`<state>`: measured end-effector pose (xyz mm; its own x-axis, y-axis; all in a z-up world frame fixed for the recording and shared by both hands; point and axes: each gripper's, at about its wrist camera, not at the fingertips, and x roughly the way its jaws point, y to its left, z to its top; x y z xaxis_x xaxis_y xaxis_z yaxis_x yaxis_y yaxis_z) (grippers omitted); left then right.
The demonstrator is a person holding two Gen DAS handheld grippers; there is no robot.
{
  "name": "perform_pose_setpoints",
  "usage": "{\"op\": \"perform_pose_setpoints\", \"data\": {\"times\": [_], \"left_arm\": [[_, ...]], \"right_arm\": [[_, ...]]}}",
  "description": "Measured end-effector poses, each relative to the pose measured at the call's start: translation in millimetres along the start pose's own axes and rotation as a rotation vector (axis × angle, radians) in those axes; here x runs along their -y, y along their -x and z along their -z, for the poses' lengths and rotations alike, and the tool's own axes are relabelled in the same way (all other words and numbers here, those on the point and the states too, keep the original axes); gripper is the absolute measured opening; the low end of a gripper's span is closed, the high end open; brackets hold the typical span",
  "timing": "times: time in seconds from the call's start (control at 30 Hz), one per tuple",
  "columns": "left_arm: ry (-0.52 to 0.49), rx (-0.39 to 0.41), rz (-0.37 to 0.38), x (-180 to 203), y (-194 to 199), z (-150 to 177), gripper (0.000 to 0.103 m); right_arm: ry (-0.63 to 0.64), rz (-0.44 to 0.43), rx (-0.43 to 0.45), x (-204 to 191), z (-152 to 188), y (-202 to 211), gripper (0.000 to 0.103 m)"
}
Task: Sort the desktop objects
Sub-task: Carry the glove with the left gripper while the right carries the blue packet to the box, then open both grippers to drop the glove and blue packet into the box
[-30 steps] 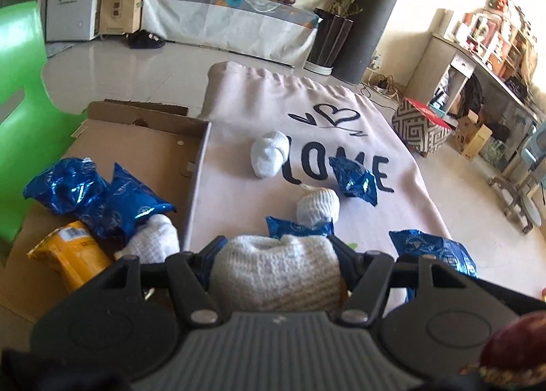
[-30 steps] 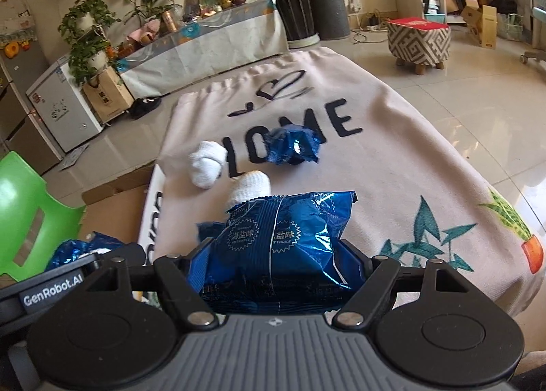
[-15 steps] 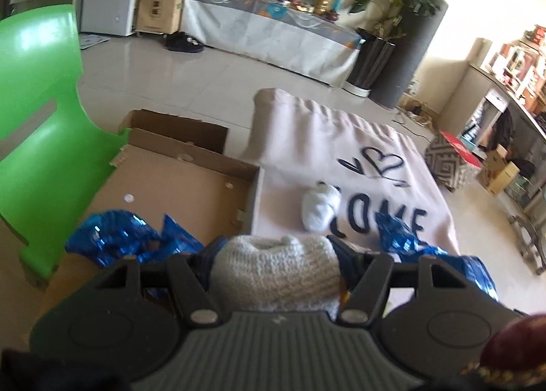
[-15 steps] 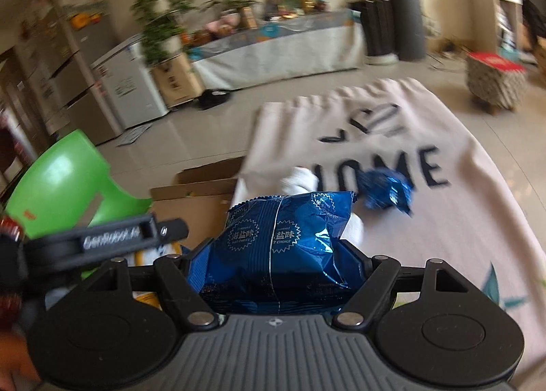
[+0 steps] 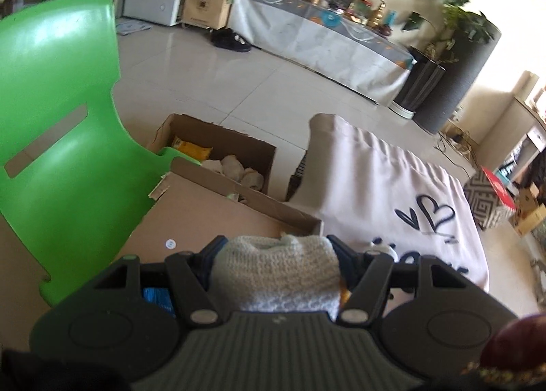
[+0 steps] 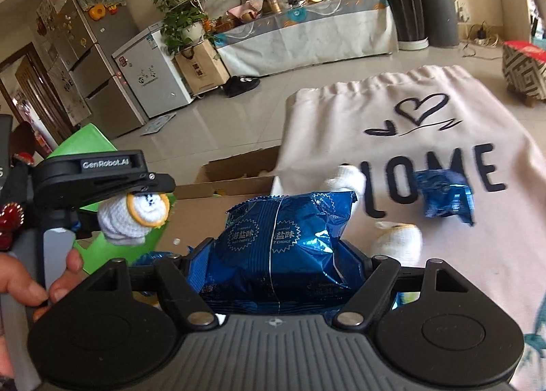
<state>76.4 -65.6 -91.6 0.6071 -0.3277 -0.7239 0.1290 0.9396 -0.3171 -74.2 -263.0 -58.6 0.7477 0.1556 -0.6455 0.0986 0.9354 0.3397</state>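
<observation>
Gripping one knitted white sock roll (image 5: 274, 268), your left gripper (image 5: 274, 251) is pinching its soft ribbed bulk between both fingers, above a flat sheet of brown cardboard (image 5: 211, 217). Your right gripper (image 6: 279, 254) is squeezing one crinkly blue foil snack bag (image 6: 283, 237), puffy and printed with two round seals. On the beige cloth (image 6: 426, 237) with black lettering, two more white sock rolls (image 6: 344, 179) are lying, along with one crumpled blue packet (image 6: 443, 196). Two cardboard pieces are showing: the flat sheet and one open box (image 5: 221, 158) beyond it, holding a yellow packet and pale rolled socks. One glossy green plastic chair (image 5: 58, 124) is standing beside them.
</observation>
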Motion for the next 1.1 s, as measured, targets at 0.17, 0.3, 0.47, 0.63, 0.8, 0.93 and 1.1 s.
{"op": "perform_pose_setpoints", "data": {"times": [0.17, 0.3, 0.47, 0.63, 0.8, 0.93, 1.1], "left_arm": [[0.035, -0.023, -0.021, -12.3, -16.4, -9.5, 0.063], [0.058, -0.028, -0.040, -22.3, -27.9, -18.0, 0.063], [0.094, -0.039, -0.085, -33.8, -39.9, -27.7, 0.063], [0.129, -0.067, -0.101, -42.7, -54.5, -36.4, 0.063], [0.157, -0.071, -0.118, -48.6, -63.3, -43.2, 0.063], [0.162, -0.049, -0.162, -50.2, -66.7, -48.0, 0.065], [0.159, -0.043, -0.240, -50.0, -68.7, -47.6, 0.088]], "right_arm": [[0.011, -0.029, -0.029, -11.1, -1.2, -22.9, 0.076], [0.012, -0.049, -0.044, -18.2, -2.4, -40.2, 0.076], [-0.002, -0.065, -0.072, -23.5, -4.6, -64.3, 0.076], [-0.024, -0.077, -0.093, -28.0, -7.7, -86.0, 0.076], [-0.020, -0.083, -0.108, -36.1, -7.5, -100.7, 0.076], [-0.004, -0.085, -0.097, -41.7, -9.7, -110.9, 0.077], [0.020, -0.081, -0.086, -48.7, -12.2, -115.4, 0.086]]}}
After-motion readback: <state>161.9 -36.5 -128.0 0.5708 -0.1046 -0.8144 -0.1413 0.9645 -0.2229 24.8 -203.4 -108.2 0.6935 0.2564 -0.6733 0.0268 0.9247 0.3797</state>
